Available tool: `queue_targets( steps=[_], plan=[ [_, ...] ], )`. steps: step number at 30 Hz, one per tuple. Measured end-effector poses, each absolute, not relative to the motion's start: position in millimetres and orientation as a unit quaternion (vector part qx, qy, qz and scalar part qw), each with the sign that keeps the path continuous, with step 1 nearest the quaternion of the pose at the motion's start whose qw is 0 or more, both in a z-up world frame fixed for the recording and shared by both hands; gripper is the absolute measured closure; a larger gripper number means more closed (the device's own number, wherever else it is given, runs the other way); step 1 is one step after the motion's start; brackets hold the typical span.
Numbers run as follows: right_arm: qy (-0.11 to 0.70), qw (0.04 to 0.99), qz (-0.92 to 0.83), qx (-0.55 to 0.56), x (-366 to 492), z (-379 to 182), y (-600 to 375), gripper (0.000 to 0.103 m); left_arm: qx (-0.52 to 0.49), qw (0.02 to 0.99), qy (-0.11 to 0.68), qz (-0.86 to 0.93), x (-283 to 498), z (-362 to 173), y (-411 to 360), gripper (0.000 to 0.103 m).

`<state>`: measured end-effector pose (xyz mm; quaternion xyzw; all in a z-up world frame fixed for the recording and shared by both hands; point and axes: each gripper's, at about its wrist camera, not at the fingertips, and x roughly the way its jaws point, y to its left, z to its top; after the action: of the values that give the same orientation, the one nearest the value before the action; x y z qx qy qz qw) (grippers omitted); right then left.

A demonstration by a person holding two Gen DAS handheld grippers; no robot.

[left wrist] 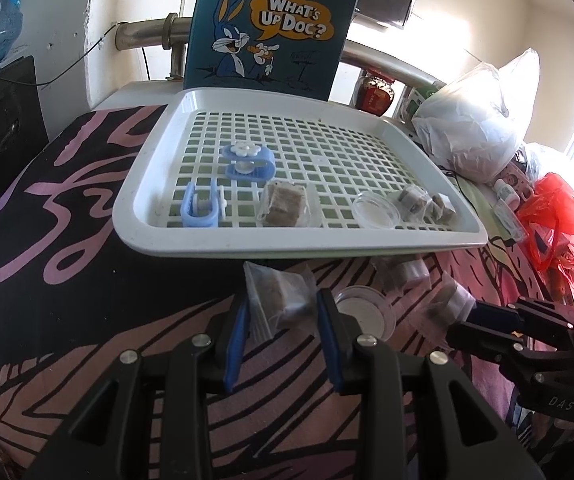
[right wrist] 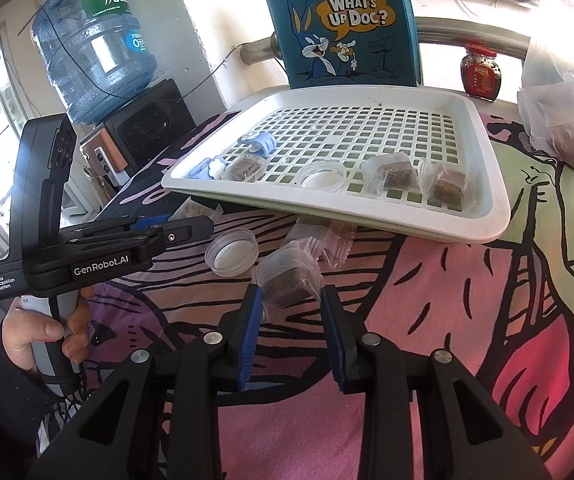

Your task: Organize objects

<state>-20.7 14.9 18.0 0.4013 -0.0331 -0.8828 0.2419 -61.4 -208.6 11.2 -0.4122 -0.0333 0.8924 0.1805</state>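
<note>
My left gripper (left wrist: 283, 308) sits low centre in its own view with its blue-padded fingers spread apart, and a clear plastic packet holding a brown cube (left wrist: 283, 294) lies on the cloth between the tips; I cannot tell whether either pad touches it. My right gripper (right wrist: 292, 300) is likewise parted at lower centre of its view, its tips either side of another clear packet with a brown cube (right wrist: 289, 280), nothing pinched. Just left of that packet rests one shallow round clear plastic dish (right wrist: 231, 253) on the pink and black patterned cloth (right wrist: 427, 300), and above it a small heap of further packets (right wrist: 321, 240) lies against the tray's near edge; I cannot count them. In the right view the left gripper (right wrist: 203, 226) shows side-on at middle left, held by a hand (right wrist: 43, 332) at lower left. Beyond, filling the middle of both views, is one white plastic tray with a grid floor (left wrist: 135, 216). On it I count two light blue plastic clips with white flowers (left wrist: 249, 162), three brown-cube packets (left wrist: 283, 204), and one more clear round dish (left wrist: 377, 210), all along its near half. Behind the tray stands one teal cartoon-rabbit bag (left wrist: 271, 28). At upper left of the right view is one large blue water bottle (right wrist: 91, 44); at upper right, one red-lidded jar (right wrist: 481, 74).
</note>
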Motion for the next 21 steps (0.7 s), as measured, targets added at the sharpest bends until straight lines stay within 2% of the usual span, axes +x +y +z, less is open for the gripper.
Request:
queue_targets(
  steps=[21],
  plan=[
    [-0.029, 0.243, -0.883, 0.401, -20.3, 18.5, 13.6, 0.073, -0.410, 0.181, -0.031, 0.893, -59.8, 11.6, -206.9, 0.071]
  ],
)
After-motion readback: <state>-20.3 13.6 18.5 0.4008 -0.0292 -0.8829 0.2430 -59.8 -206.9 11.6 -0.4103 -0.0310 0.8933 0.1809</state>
